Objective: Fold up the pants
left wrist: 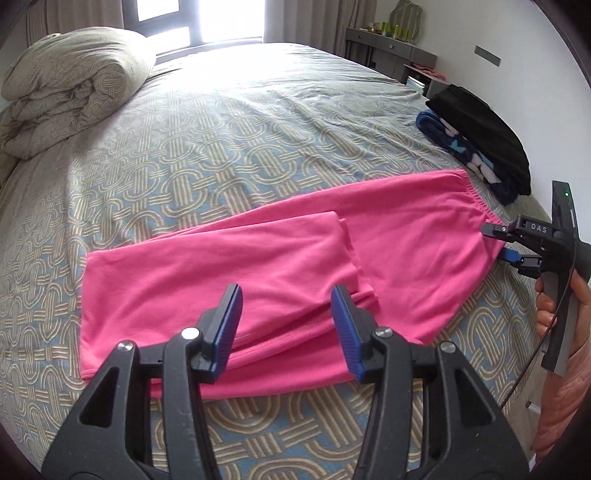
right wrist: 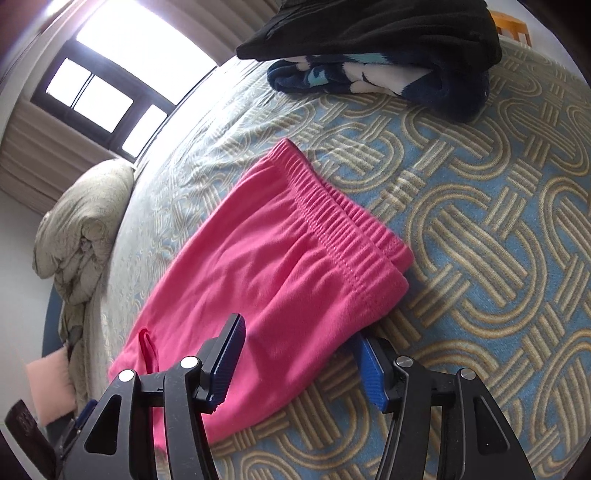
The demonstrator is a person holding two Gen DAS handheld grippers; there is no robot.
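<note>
One pair of pink pants (left wrist: 280, 258) lies on the bed (left wrist: 207, 155), long axis crosswise, waistband toward the right gripper (right wrist: 301, 360). Both jaws apart; left gripper (left wrist: 286, 325) empty, right apparently straddling the waistband corner.

Left gripper (left wrist: 287, 317) tilted downward, blue-padded jaws parted, nothing pinched between. Right gripper (right wrist: 301, 360) angled down likewise, jaws spread wide, gripped at the handle by a hand (left wrist: 554, 306)

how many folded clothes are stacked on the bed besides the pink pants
2, stacked by the bed's far edge beyond the waistband: a black folded garment on top of a navy patterned fleece one. More may be hidden underneath.
</note>
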